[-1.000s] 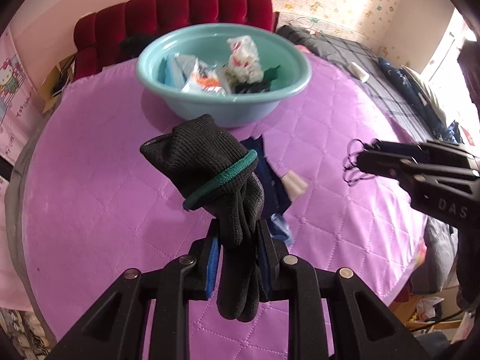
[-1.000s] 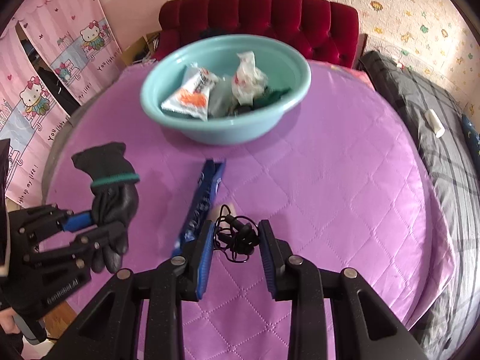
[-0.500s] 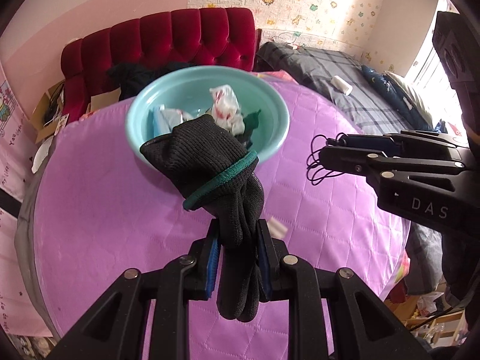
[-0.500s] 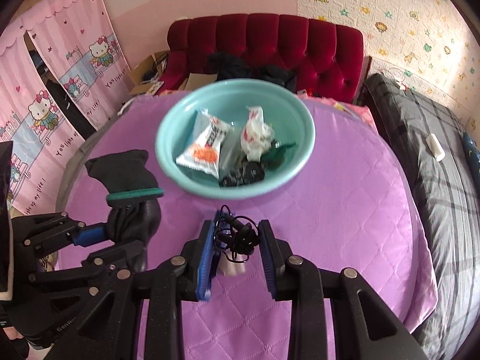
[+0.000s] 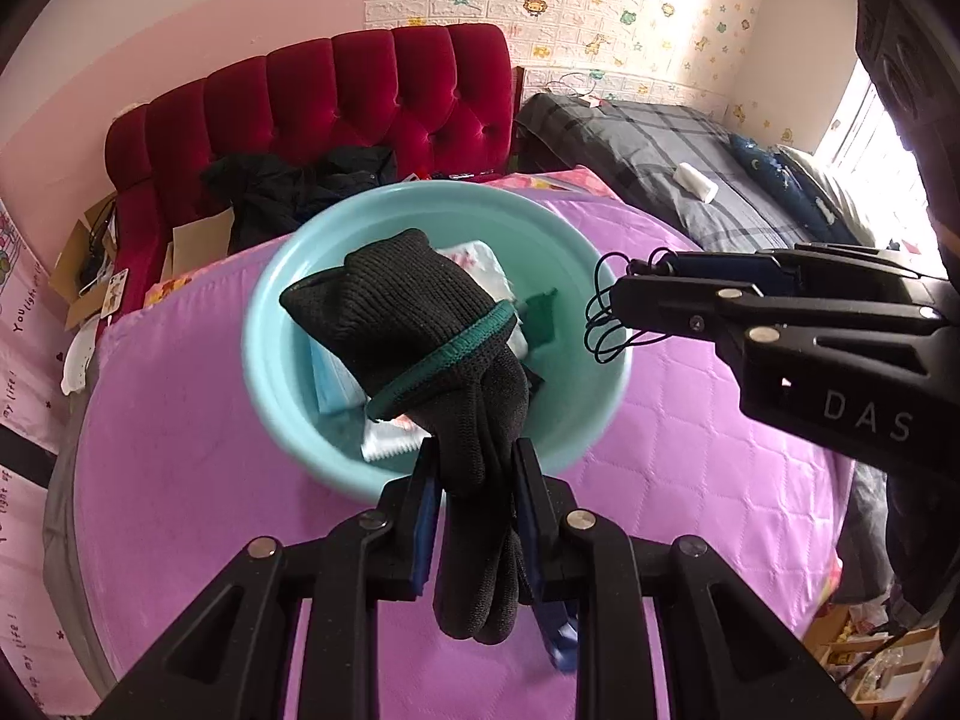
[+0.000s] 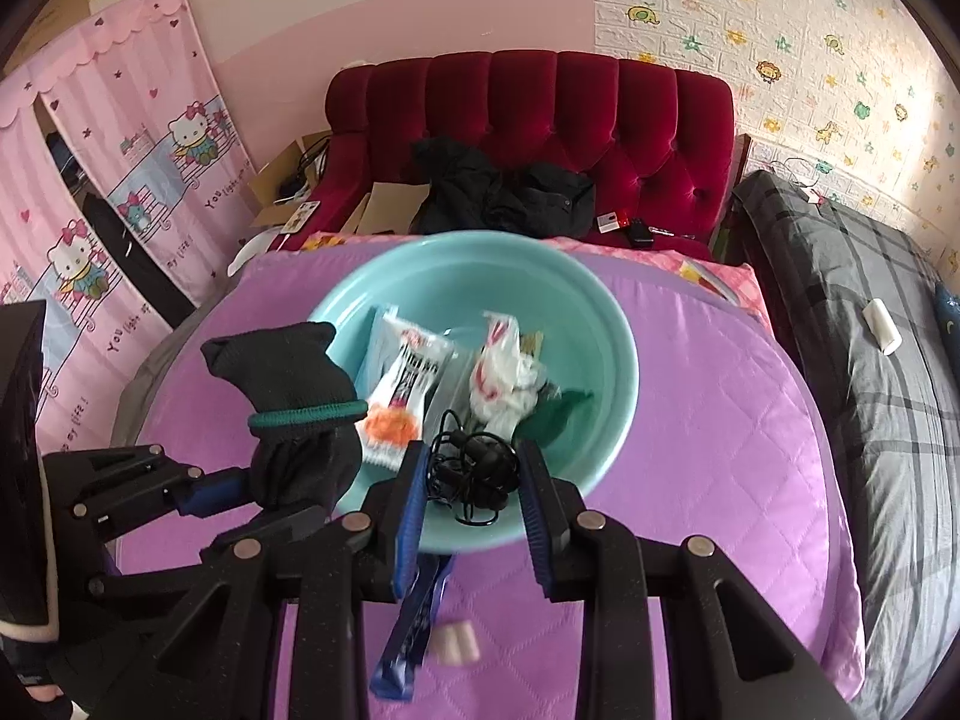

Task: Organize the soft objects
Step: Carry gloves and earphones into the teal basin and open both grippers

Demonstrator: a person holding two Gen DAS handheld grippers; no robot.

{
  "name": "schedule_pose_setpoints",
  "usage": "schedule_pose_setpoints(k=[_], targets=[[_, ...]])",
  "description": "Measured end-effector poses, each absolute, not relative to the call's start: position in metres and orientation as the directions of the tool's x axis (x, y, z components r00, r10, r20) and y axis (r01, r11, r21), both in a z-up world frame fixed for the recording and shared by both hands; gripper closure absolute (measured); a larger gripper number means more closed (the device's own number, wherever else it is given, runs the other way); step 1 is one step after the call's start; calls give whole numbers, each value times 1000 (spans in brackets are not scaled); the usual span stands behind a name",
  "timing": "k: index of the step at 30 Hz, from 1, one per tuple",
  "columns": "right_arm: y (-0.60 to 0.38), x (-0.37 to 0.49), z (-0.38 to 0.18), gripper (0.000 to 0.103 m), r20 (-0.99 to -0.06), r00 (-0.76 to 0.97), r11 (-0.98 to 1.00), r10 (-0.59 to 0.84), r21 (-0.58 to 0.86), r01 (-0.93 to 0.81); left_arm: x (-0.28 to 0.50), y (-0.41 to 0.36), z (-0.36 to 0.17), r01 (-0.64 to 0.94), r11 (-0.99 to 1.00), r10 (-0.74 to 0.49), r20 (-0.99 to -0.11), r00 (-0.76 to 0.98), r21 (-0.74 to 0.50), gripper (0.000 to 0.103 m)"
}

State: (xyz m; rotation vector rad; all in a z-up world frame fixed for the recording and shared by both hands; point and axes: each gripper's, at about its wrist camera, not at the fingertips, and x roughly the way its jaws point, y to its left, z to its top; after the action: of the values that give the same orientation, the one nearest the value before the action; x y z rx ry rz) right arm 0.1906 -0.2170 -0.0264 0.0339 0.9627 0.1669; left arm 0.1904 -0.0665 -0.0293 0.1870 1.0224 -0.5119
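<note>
My left gripper is shut on a black knit glove with a green cuff band; the glove stands up in front of the teal basin. In the right wrist view the same glove hangs over the basin's left rim. My right gripper is shut on a tangled black cord, held above the near part of the teal basin. That cord shows at the basin's right rim in the left wrist view. Snack packets and a white wrapper lie inside.
The basin sits on a round table with a purple quilted cover. A blue packet and a small pale object lie on the cover below my right gripper. A red tufted sofa stands behind, a grey plaid bed to the right.
Both grippers have risen and moved forward toward the basin, which now lies under their tips. The glove and the cord stay clamped. The blue packet has dropped behind, toward the bottom of the views.
</note>
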Motion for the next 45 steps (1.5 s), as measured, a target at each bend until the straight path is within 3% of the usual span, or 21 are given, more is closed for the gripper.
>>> schedule_pose_setpoints(k=[19, 29, 30, 31, 35, 38, 41, 45], targets=[[-228, 307, -69, 71, -858, 498, 992, 123, 118, -42, 287, -82, -69, 451, 886, -299, -871, 389, -103, 78], [-231, 324, -82, 65, -872, 478, 994, 108, 110, -24, 303, -94, -79, 468, 880, -280, -882, 379, -78, 69], [-232, 324, -82, 64, -873, 475, 993, 109, 113, -21, 303, -93, -79, 463, 883, -272, -884, 381, -72, 67], [-231, 324, -81, 61, -872, 476, 993, 111, 116, -18, 304, -93, -80, 461, 884, -272, -884, 380, -74, 58], [-230, 322, -78, 42, -869, 485, 995, 93, 95, -22, 304, -89, -77, 448, 891, -266, -878, 399, -66, 9], [-230, 319, -76, 18, -867, 490, 996, 87, 89, -18, 303, -85, -73, 424, 904, -246, -868, 430, -46, 0], [-230, 314, -75, 4, -866, 494, 997, 77, 82, -12, 300, -80, -70, 413, 910, -236, -865, 442, -37, 0], [-228, 304, -72, 0, -862, 503, 998, 58, 57, -17, 292, -76, -67, 411, 911, -235, -864, 446, -35, 0]])
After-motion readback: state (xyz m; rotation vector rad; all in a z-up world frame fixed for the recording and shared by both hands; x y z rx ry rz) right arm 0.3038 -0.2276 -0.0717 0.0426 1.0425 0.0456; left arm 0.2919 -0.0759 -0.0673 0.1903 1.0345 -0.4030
